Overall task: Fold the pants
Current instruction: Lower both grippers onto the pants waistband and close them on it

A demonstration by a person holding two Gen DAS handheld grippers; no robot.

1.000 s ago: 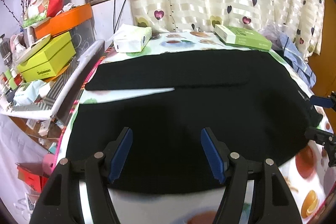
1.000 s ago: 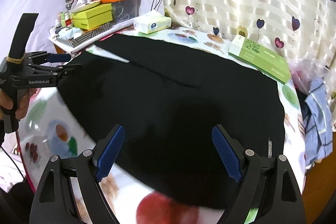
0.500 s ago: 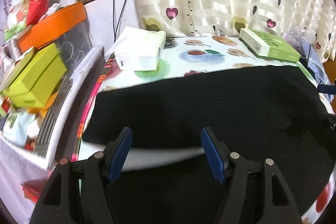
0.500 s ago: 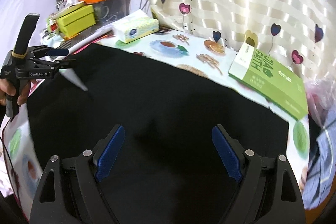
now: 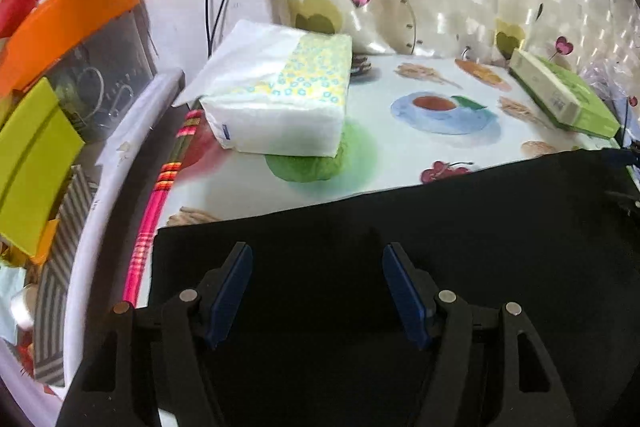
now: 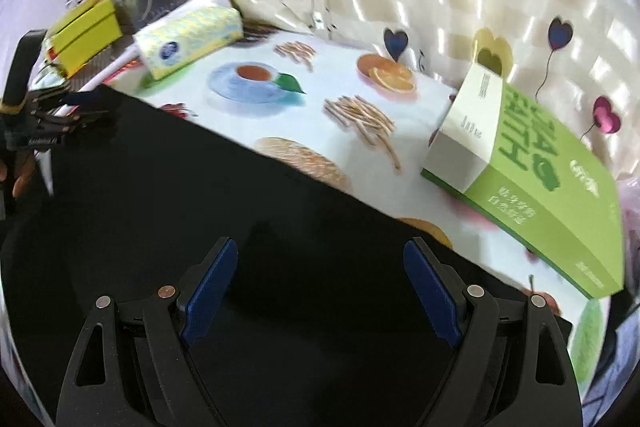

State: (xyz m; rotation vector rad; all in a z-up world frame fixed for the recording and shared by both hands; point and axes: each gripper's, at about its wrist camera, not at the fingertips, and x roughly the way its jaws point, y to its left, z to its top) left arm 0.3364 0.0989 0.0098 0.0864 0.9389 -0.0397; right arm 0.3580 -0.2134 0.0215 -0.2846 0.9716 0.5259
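Both claws, L (image 5: 316,291) & R (image 6: 320,291), spread wide over black pants (image 5: 400,227).

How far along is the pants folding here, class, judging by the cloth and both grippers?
Done: the black pants lie flat on the printed tablecloth, far edge straight, short of the tissue pack and green box. In hand: nothing; the left gripper and right gripper are open over the cloth. Left: gripping that edge and making the fold.

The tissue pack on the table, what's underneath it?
The tissue pack rests on the printed tablecloth, partly over a green leaf print. Whatever print lies directly beneath it is covered.
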